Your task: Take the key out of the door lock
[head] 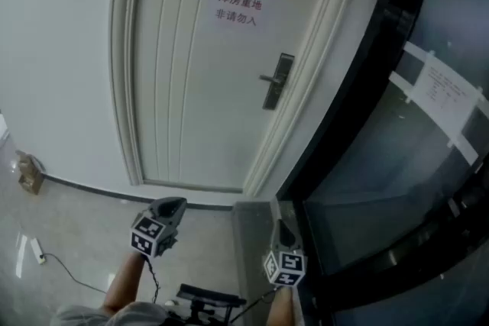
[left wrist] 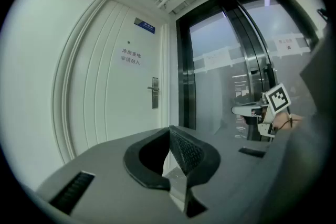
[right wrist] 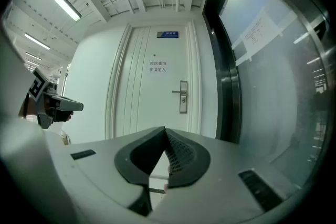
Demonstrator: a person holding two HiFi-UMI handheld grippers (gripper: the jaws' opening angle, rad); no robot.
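Two closed, empty grippers, left gripper (left wrist: 169,131) and right gripper (right wrist: 165,131), well apart from door lock (right wrist: 183,97)

Grey left gripper (head: 178,204), grey right gripper (head: 281,228); fingers (left wrist: 190,153) black, ribbed.

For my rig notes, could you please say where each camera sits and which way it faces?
Head view: on the person's head, looking steeply down at the door and lock plate; both forearms, left gripper, right gripper show.
Left gripper view: on that gripper, level, facing the door; its shut jaws show.
Right gripper view: likewise, door straight ahead; its shut jaws show.
Shared: the door; each gripper view catches the other gripper.
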